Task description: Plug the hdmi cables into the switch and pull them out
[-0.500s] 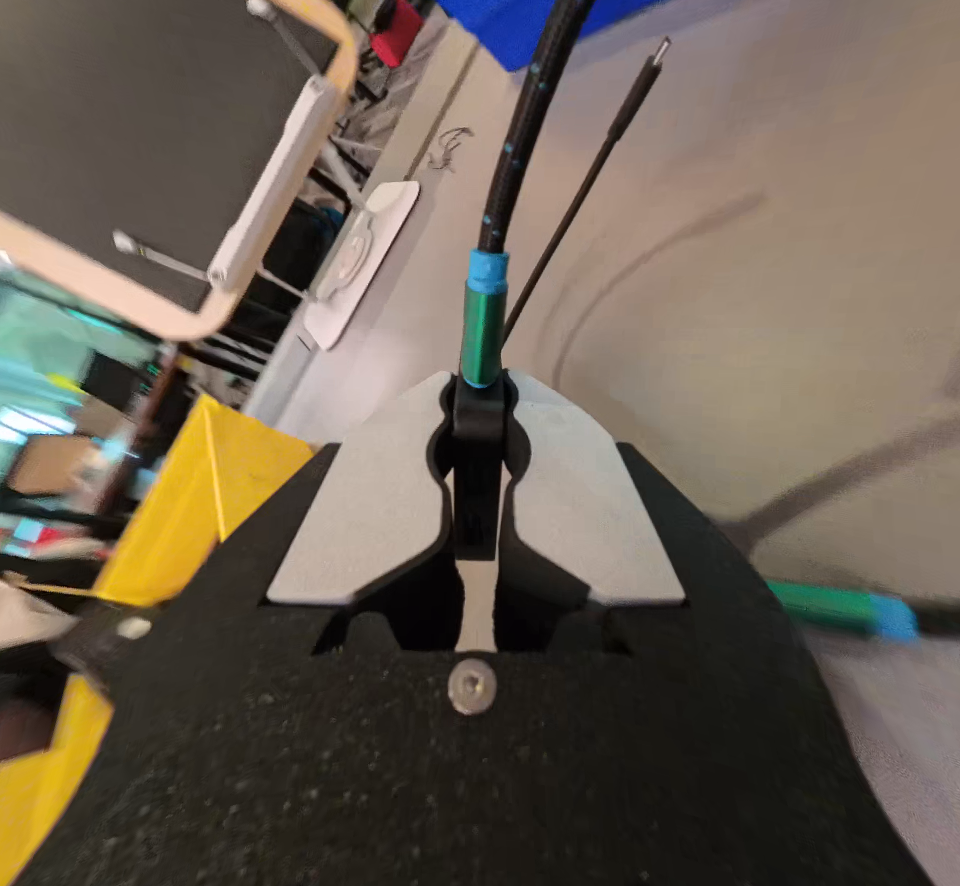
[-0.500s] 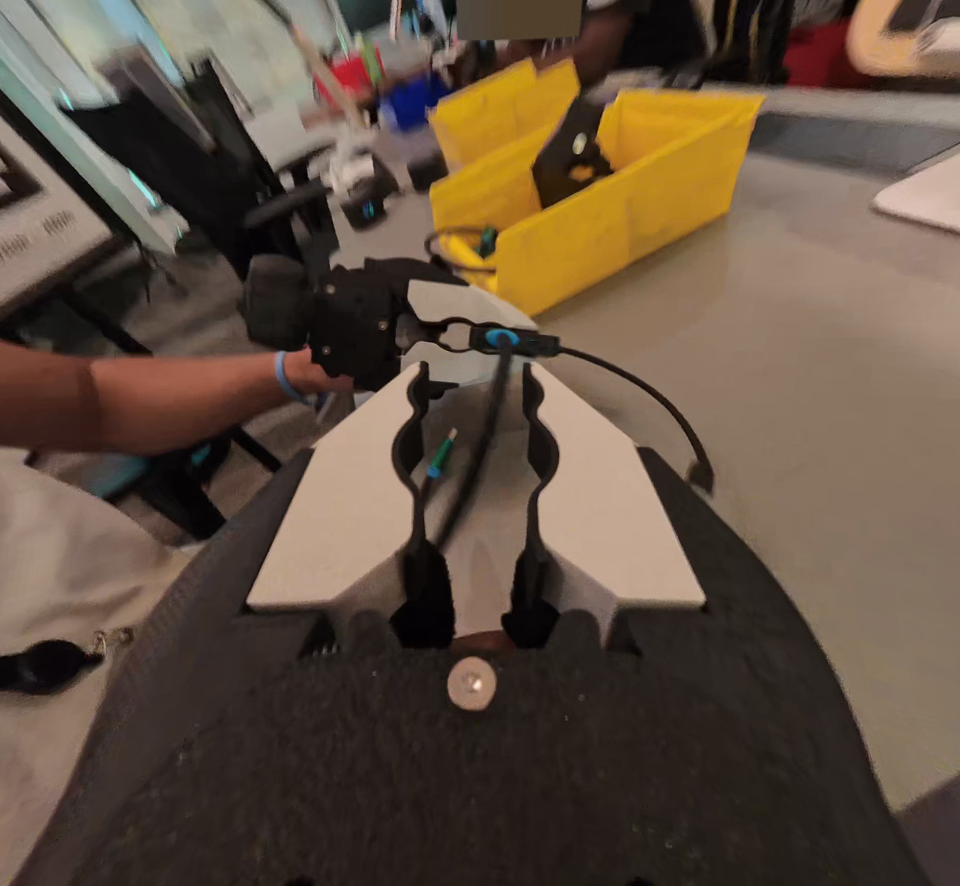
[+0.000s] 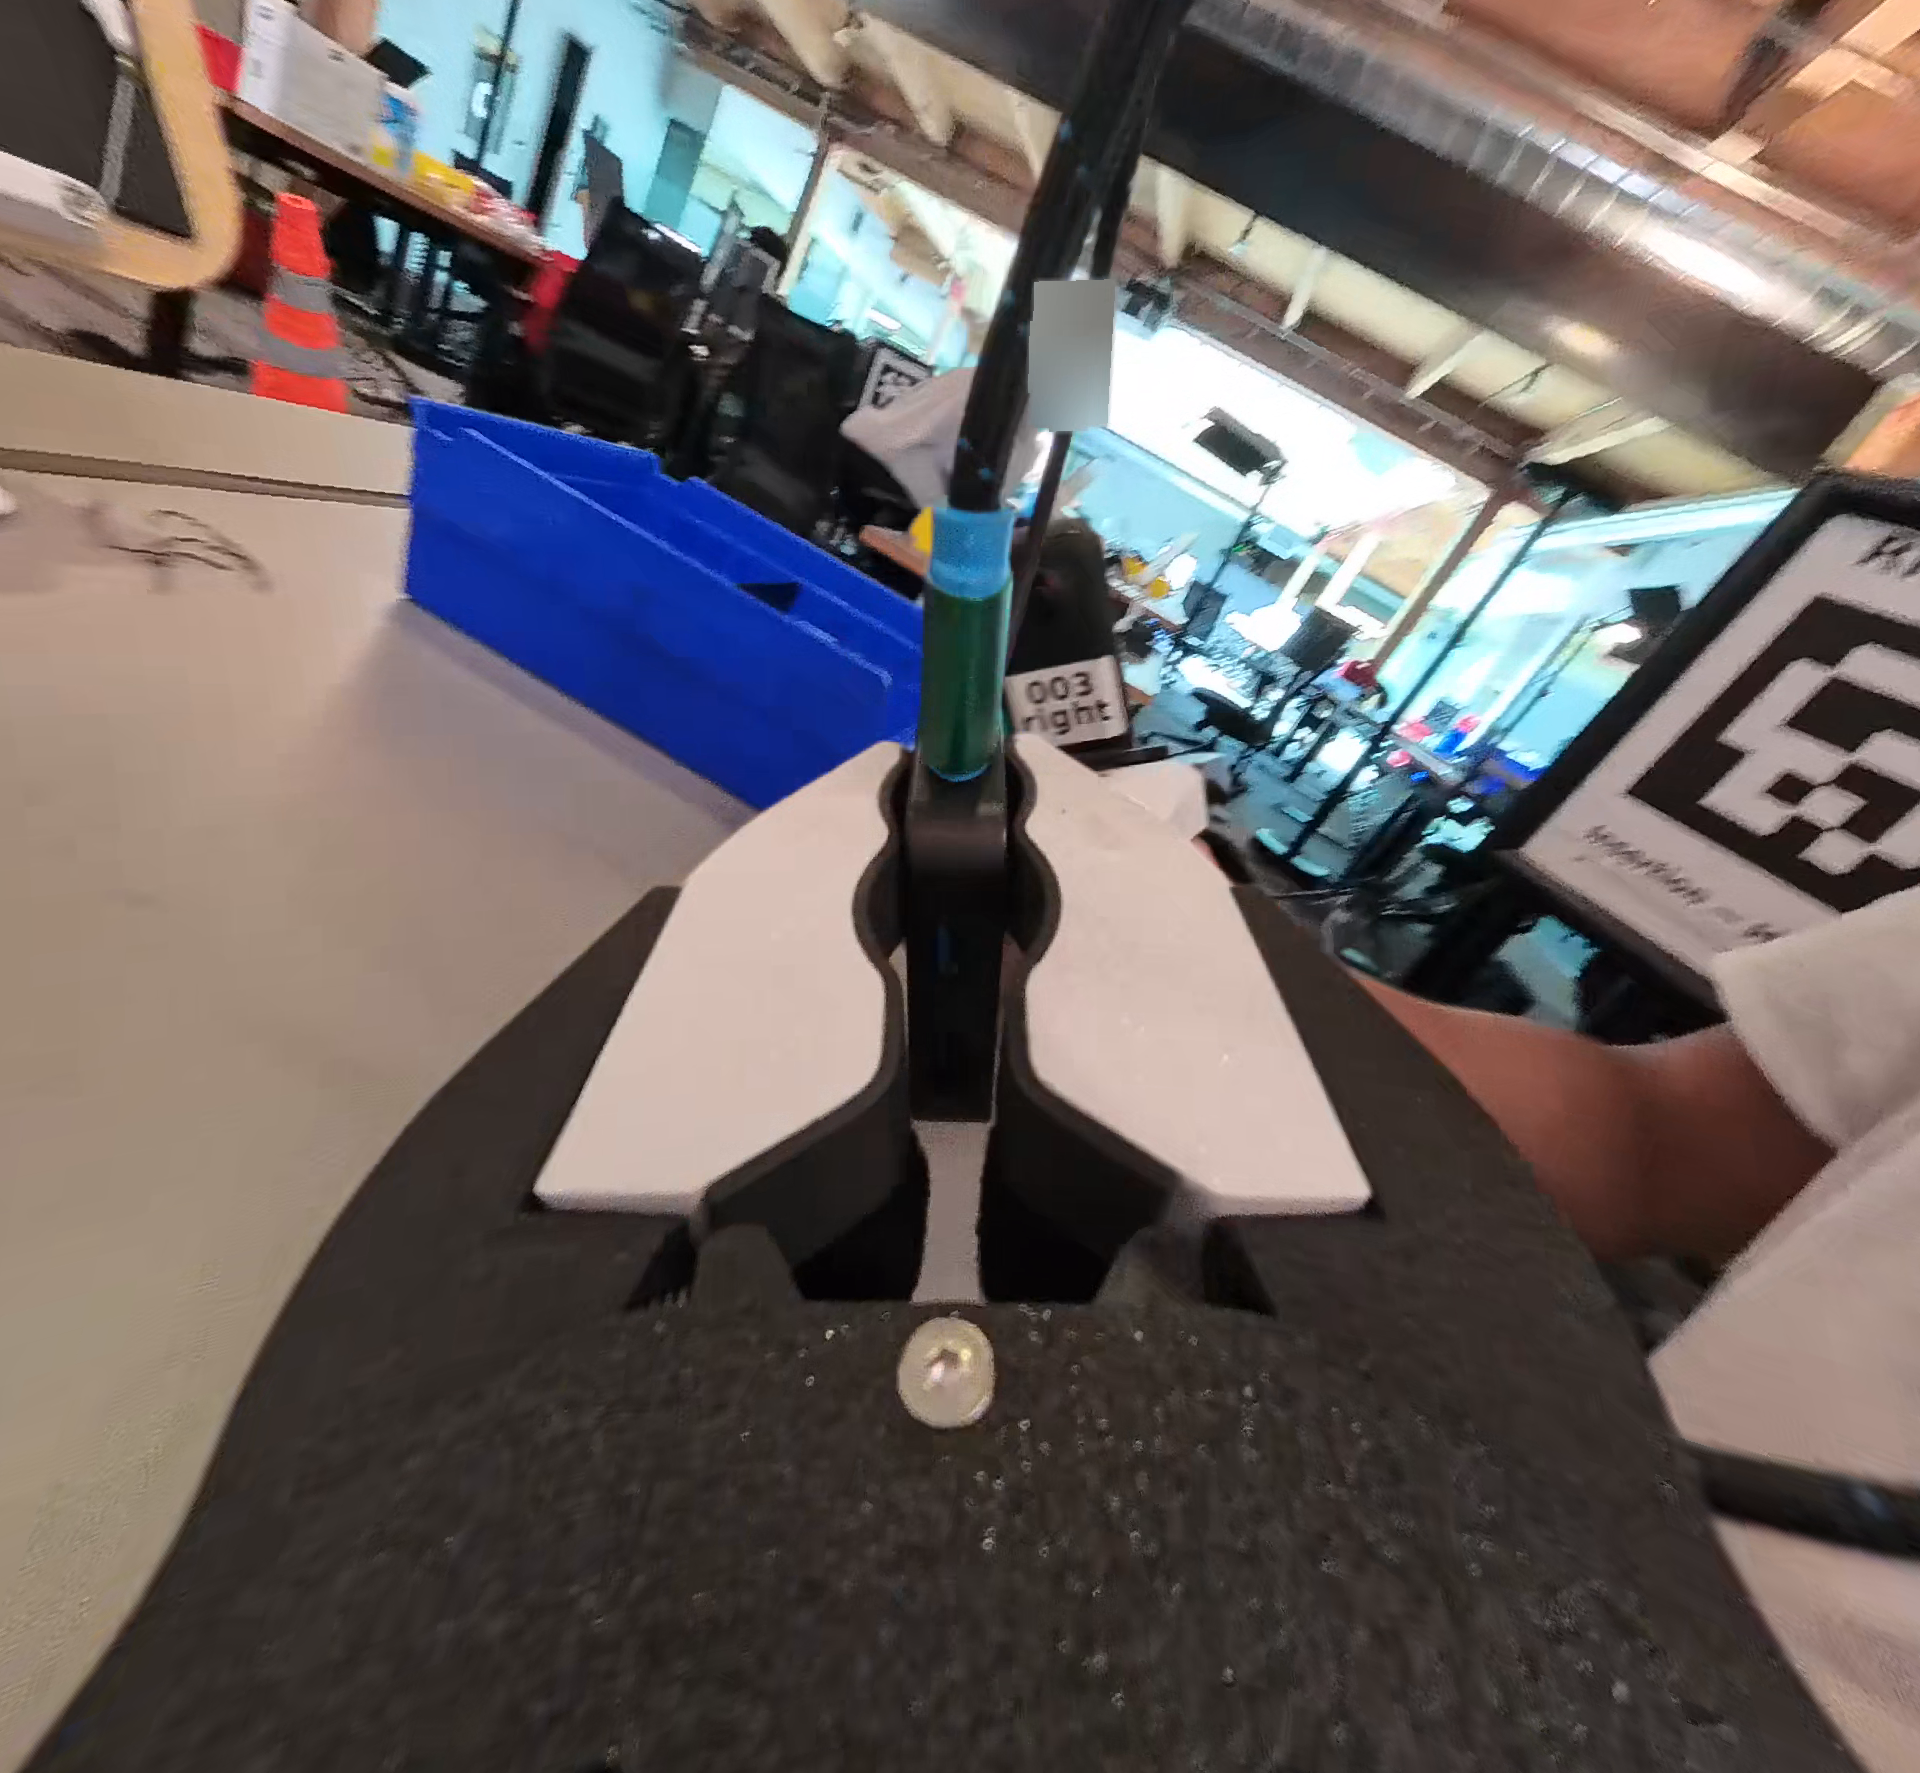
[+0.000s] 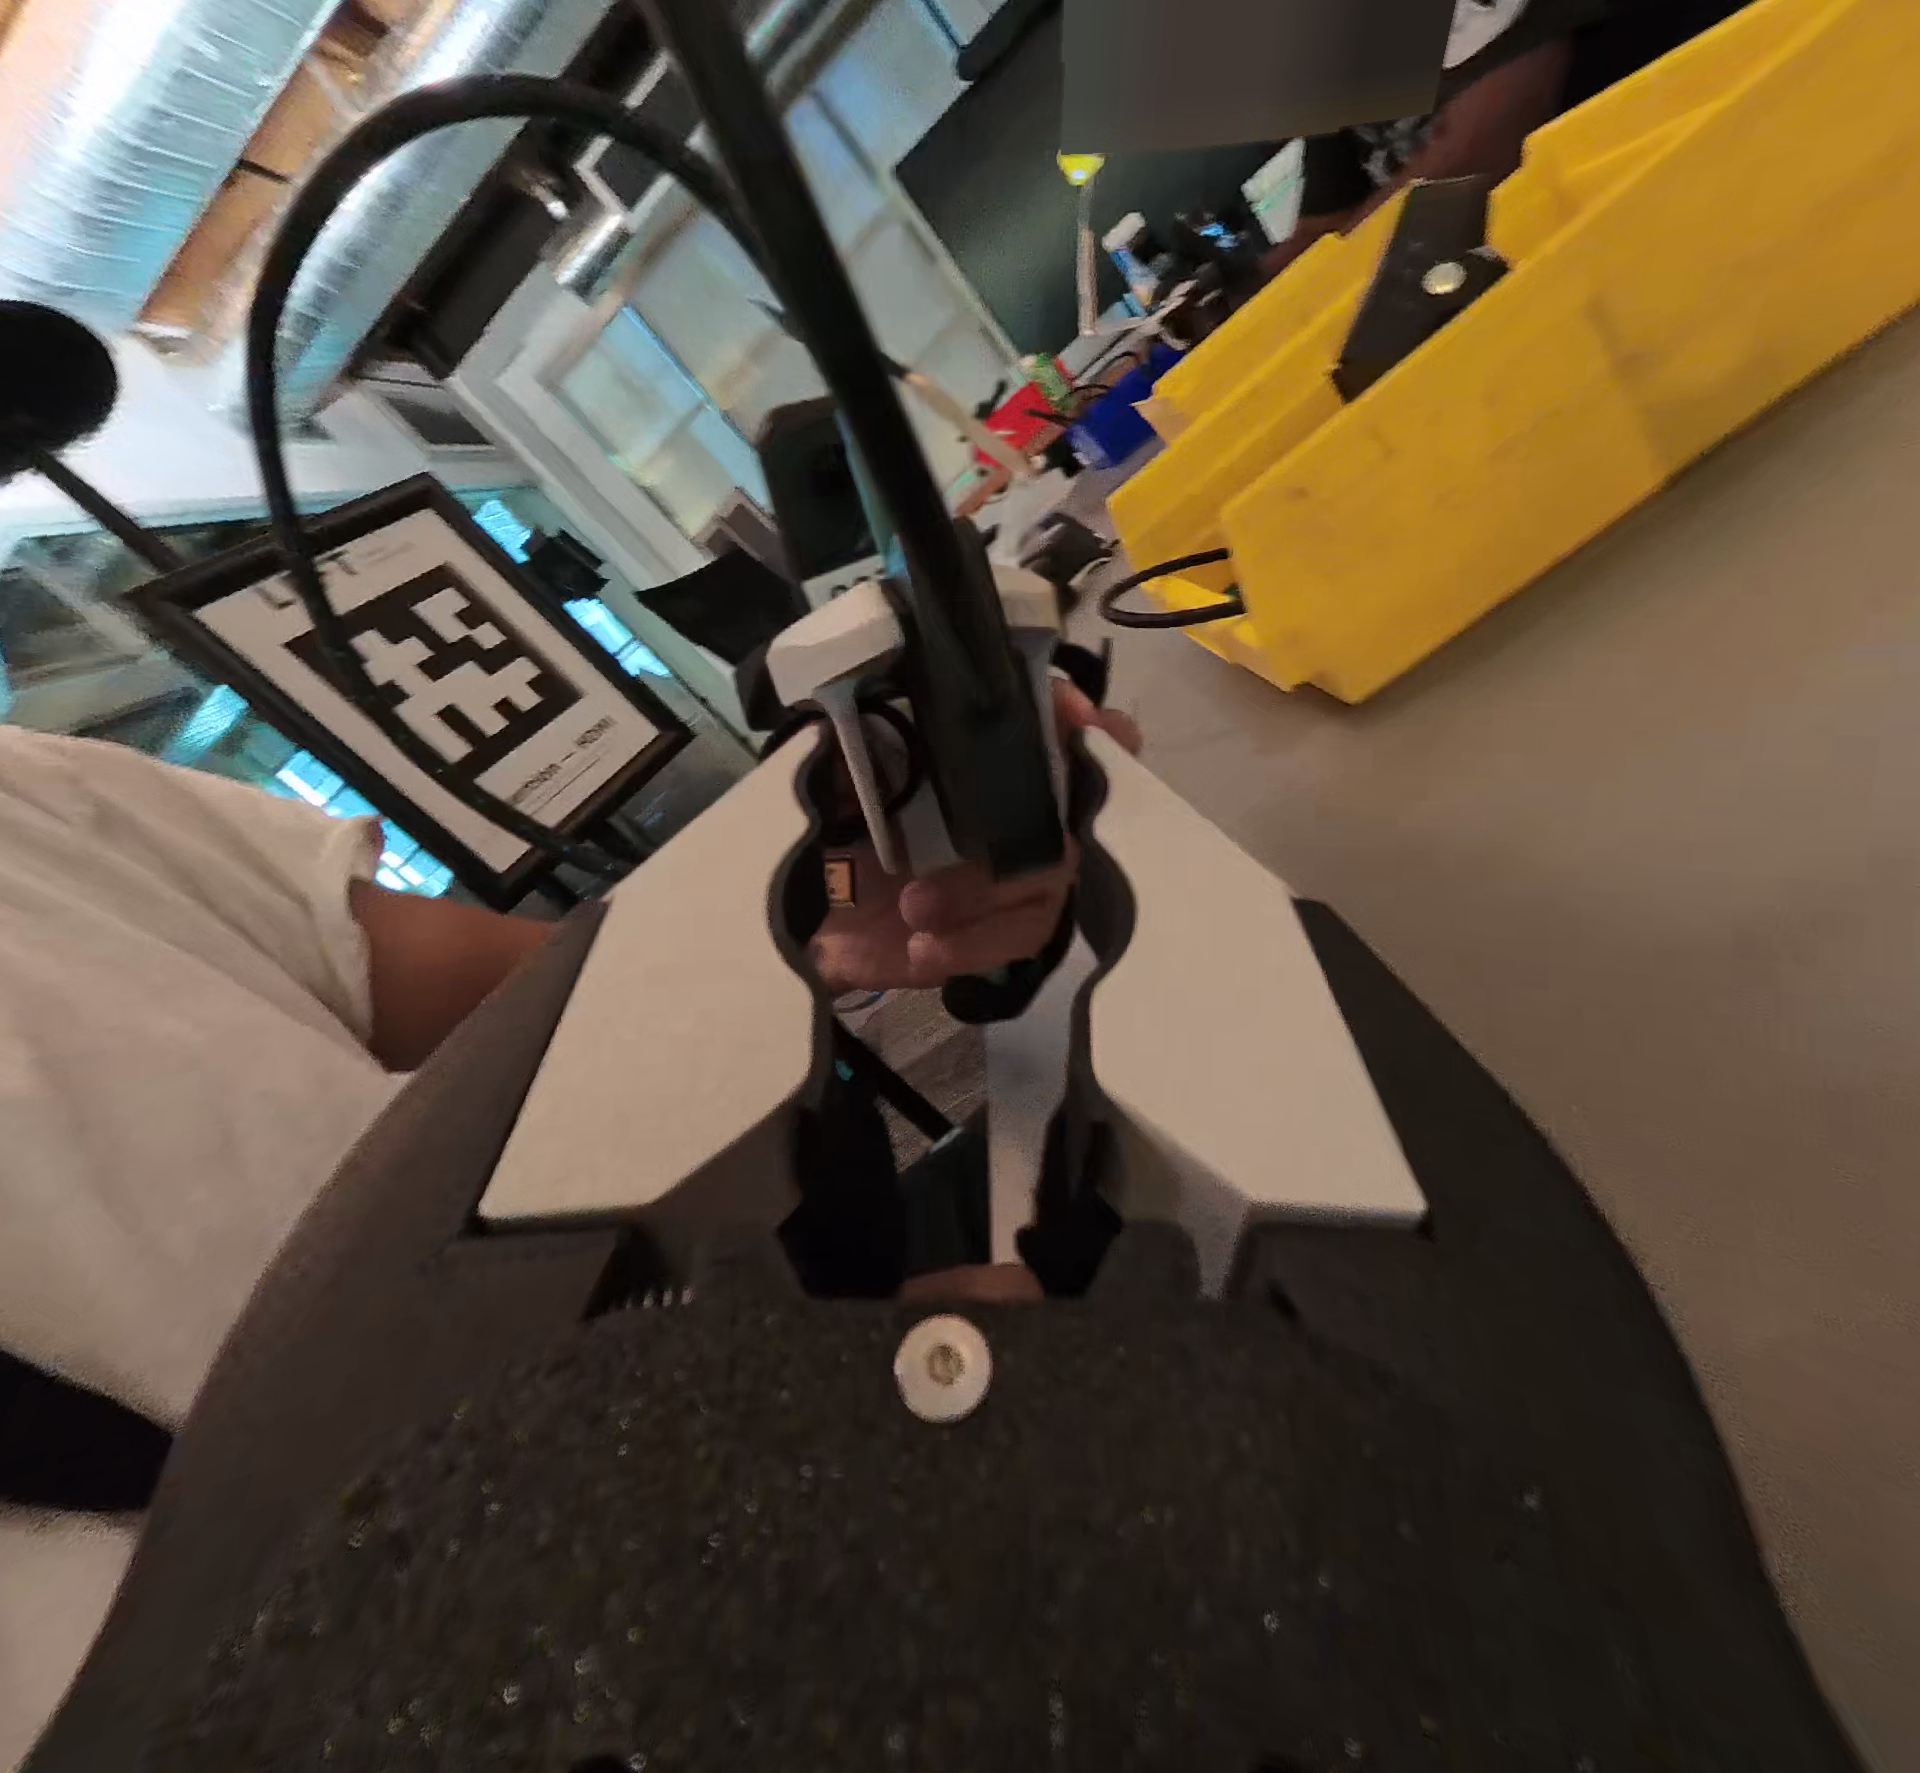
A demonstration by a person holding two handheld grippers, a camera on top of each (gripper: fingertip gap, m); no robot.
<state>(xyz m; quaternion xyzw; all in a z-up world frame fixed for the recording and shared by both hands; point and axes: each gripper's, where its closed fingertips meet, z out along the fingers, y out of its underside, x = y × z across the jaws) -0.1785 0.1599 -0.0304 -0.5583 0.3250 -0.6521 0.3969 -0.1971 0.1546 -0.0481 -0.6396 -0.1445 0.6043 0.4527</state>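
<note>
My left gripper (image 3: 956, 778) is shut on the flat black switch (image 3: 951, 902). A green HDMI plug with a blue collar (image 3: 966, 674) sticks out of the switch's front end. Its black braided cable (image 3: 1101, 144) rises out of the top of the view, with a thin black cable (image 3: 1044, 518) beside it. My right gripper (image 4: 945, 788) is open and empty, its fingers spread just short of the left gripper (image 4: 914, 643). The switch (image 4: 987, 747) and the cable (image 4: 790, 196) show ahead of it, in front of the hand (image 4: 935, 923) that holds the left gripper. The right gripper (image 3: 1143, 798) shows just behind the plug.
A blue bin (image 3: 623, 580) stands on the grey table (image 3: 208, 892) ahead on the left. A yellow bin (image 4: 1507, 476) stands at the right, with a cable loop hanging out. Framed marker boards (image 3: 1818, 736) (image 4: 447, 663) stand close by. A person's arm (image 3: 1558, 1100) reaches in. The tips of both grippers are at nearly the same place.
Both views have tilted up from the table to the room. The left gripper still holds the switch with the green plug. The right gripper has moved close up to the left one.
</note>
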